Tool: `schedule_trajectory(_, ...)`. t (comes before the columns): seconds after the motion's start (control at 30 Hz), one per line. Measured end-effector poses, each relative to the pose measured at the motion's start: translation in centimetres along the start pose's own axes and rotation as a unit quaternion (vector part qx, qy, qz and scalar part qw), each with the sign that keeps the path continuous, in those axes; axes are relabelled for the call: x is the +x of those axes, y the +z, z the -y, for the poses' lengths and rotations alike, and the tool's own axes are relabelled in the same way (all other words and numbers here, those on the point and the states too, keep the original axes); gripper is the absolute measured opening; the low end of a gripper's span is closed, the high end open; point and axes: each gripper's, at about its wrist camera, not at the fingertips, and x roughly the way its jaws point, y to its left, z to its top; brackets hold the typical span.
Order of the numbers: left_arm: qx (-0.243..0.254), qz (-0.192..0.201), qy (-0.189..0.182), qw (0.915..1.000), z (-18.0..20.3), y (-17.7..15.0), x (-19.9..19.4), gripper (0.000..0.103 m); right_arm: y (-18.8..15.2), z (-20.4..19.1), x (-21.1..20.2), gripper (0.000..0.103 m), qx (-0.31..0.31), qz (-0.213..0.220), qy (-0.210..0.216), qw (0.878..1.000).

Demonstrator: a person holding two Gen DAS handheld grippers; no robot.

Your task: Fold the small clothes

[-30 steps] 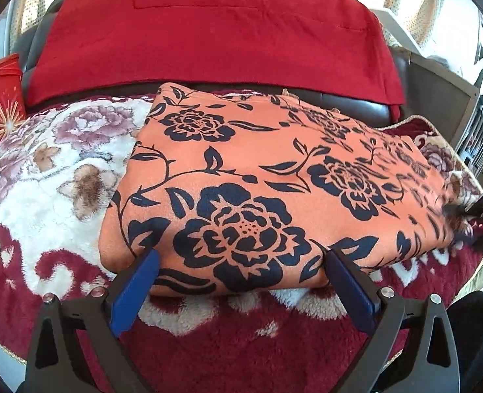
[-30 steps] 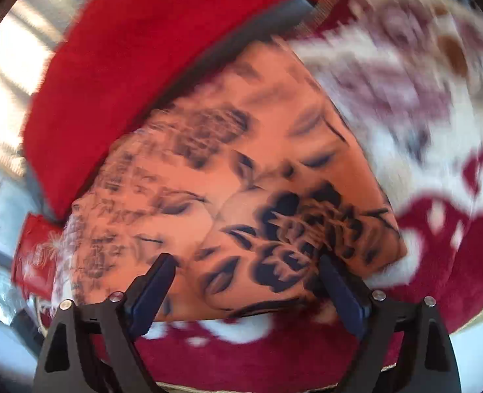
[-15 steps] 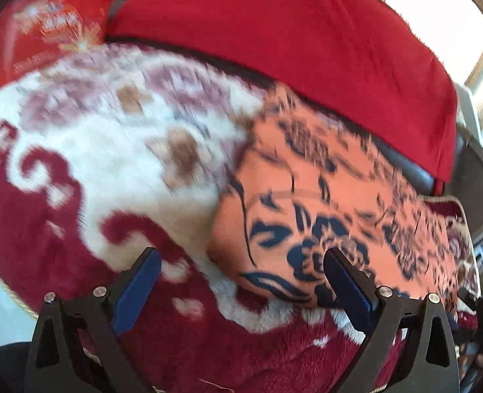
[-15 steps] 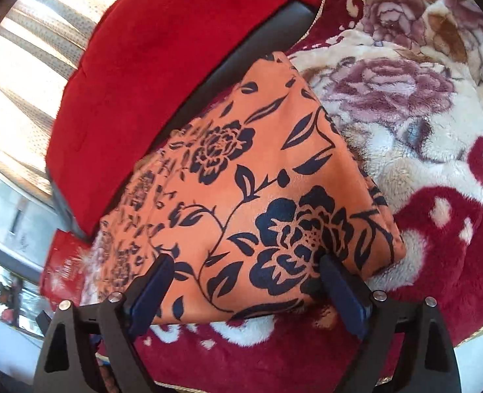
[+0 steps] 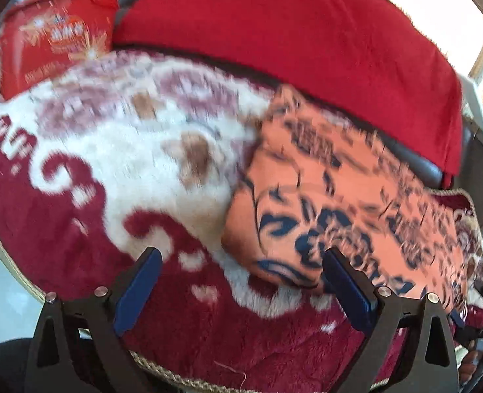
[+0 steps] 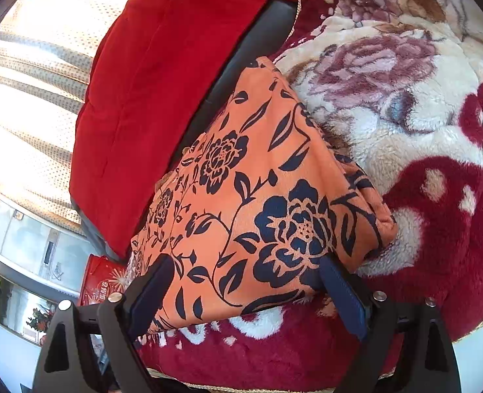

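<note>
An orange garment [image 5: 339, 190] with dark blue flowers lies folded into a thick rectangle on a plush blanket [image 5: 127, 150]. In the left wrist view my left gripper [image 5: 240, 255] stands open just in front of the garment's near left corner; its right finger [image 5: 346, 288] overlaps that edge and its left finger is over bare blanket. In the right wrist view the garment [image 6: 258, 170] fills the middle. My right gripper [image 6: 246, 262] is open, and the garment's near edge lies between its wide-spread fingers without being pressed.
The blanket [image 6: 421, 131] is cream and maroon with rose patterns and covers a sofa seat. A red cover [image 5: 290, 32] drapes the backrest behind the garment. A red printed box [image 5: 51, 39] stands at the far left of the seat. Pale curtains [image 6: 38, 82] hang behind.
The left wrist view has swung leftward and rolled: the garment, once centred between the fingers, now sits to the right. The right view has sharpened and edged closer to the garment. Both grippers stay open.
</note>
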Motion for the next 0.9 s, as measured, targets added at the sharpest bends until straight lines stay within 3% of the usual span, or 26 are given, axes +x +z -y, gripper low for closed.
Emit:
schedule_trajectory(0.17,0.005,0.051,0.001,0.9987,0.6,-0.1,-2.0,0.099,-0.2,0.0,0.4,0.092,0.004,0.002,0.002,1.0)
schedule_trajectory(0.23,0.015,0.029,0.009,0.9994,0.8,-0.3,-1.3,0.099,-0.2,0.1,0.4,0.092,0.007,0.002,0.005,1.0)
schedule_trajectory(0.33,0.029,-0.042,0.038,0.998,1.1,-1.1,1.3,0.098,-0.2,0.2,0.4,0.092,0.009,0.003,0.007,1.0)
schedule_trajectory(0.37,0.028,-0.038,0.046,0.9979,1.1,-1.1,1.2,0.097,-0.2,0.2,0.5,0.092,0.01,0.003,0.007,1.0)
schedule_trajectory(0.5,0.031,0.038,0.044,0.9978,1.5,-1.0,-1.6,0.096,-0.1,0.4,0.3,0.092,0.015,0.004,0.014,1.0)
schedule_trajectory(0.57,0.032,0.023,0.047,0.9981,1.6,-0.9,-0.9,0.096,-0.1,0.6,0.3,0.092,0.02,0.004,0.018,1.0)
schedule_trajectory(0.67,0.024,-0.053,0.057,0.9967,1.1,-1.1,2.0,0.096,0.0,0.9,0.2,0.092,0.027,0.005,0.025,0.999)
schedule_trajectory(0.9,0.008,-0.036,0.05,0.9981,0.9,-0.9,1.1,0.096,0.0,1.3,0.0,0.092,0.036,0.005,0.036,0.999)
